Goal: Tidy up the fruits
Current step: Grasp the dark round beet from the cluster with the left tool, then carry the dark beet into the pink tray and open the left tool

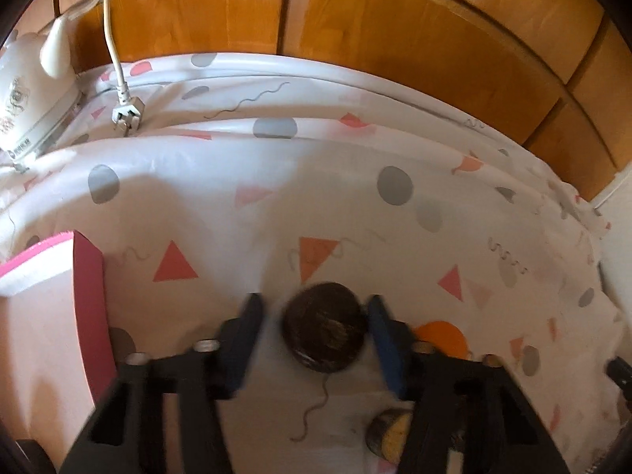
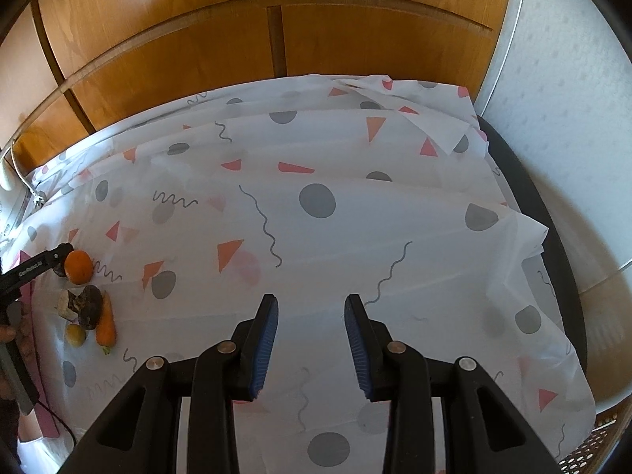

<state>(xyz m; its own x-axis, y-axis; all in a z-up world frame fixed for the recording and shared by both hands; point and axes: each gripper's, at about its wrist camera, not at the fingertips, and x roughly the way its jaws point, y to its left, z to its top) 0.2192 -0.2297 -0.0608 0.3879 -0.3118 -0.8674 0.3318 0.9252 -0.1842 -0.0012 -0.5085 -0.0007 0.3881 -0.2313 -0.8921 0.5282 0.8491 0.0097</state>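
Fruit between jaws: dark brown round fruit with a rough skin (image 1: pixel 324 326), lying on the tabletop between the left gripper's (image 1: pixel 316 331) blue-padded jaws.
Left jaws: narrowed round the fruit; right pad at or against its side, left pad standing a little off; firm grip cannot be told, picture blurred.
Just beside: orange round fruit (image 1: pixel 442 337) behind the right finger; a cut piece with a yellow face (image 1: pixel 389 432) nearer the camera, partly hidden.
Right jaws: right gripper (image 2: pixel 312 349) fairly narrow, nothing between the pads, held over bare cloth.
Fruit cluster: seen from the right wrist, far left: orange round fruit (image 2: pixel 79 266), dark round fruit (image 2: pixel 91 306), orange carrot (image 2: pixel 106 326), small yellow fruit (image 2: pixel 76 334), pale cut piece (image 2: pixel 67 304), close together.
Tabletop: white cloth printed with grey dots, pink and orange triangles, grey squiggles (image 2: pixel 316 197).
Left side: pink box (image 1: pixel 85 300).
Far edge: white appliance (image 1: pixel 27 94), white power plug on its cord (image 1: pixel 126 116), wooden cabinet doors (image 1: pixel 395 39).
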